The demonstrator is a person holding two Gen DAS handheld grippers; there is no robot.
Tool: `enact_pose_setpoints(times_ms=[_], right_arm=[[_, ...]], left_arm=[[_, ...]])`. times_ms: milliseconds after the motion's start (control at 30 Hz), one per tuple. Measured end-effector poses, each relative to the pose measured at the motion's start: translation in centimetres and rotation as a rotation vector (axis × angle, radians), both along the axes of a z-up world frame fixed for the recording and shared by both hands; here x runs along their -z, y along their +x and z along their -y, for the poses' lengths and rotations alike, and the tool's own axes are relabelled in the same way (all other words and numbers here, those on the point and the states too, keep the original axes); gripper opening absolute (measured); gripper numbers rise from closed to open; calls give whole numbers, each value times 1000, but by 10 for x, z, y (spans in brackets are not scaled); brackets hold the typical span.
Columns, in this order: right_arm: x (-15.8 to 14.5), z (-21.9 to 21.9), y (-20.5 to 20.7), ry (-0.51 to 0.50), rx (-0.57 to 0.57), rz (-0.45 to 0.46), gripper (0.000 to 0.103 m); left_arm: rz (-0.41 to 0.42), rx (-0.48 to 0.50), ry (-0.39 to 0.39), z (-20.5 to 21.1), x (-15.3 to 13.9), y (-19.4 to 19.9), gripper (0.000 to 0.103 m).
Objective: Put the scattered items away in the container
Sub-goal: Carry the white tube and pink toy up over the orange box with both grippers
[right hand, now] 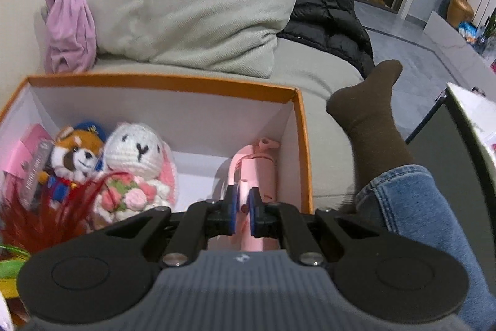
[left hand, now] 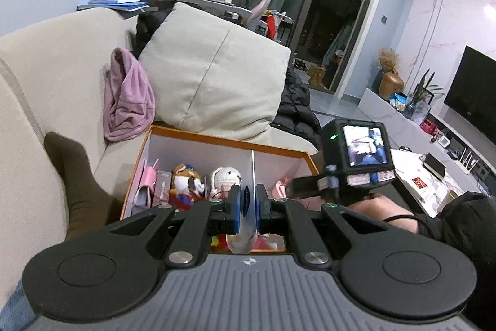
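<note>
Both tongs are nearly closed: the left gripper (left hand: 248, 200) pinches a thin translucent flat piece (left hand: 241, 238), the right gripper (right hand: 243, 211) a slim part of the pink item (right hand: 255, 172) inside the orange-rimmed box (right hand: 161, 80) on the sofa (right hand: 310, 64), right of the crocheted bunny (right hand: 136, 151).

The near wall of the orange-rimmed white cardboard box (right hand: 300, 126) was hidden behind the gripper body. The pink plastic tube-shaped item (right hand: 259, 172) was partly covered by the fingers (right hand: 233, 208). The red feathery item (right hand: 37, 216) appeared blurred; its identity could not be determined.
</note>
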State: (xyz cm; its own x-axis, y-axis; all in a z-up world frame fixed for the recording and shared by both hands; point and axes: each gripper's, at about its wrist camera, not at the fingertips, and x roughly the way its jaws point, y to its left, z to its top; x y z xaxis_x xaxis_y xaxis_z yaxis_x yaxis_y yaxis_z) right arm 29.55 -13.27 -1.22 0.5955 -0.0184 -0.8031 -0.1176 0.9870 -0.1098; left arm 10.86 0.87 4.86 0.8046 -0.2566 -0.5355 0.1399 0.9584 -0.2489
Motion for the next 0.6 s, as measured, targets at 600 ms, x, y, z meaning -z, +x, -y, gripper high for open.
enact_pose_setpoints(times_ms=[600], right_arm=[[-26, 58, -14, 312, -61, 96, 33]], left_arm=[[-43, 106, 51, 55, 7, 69, 10]])
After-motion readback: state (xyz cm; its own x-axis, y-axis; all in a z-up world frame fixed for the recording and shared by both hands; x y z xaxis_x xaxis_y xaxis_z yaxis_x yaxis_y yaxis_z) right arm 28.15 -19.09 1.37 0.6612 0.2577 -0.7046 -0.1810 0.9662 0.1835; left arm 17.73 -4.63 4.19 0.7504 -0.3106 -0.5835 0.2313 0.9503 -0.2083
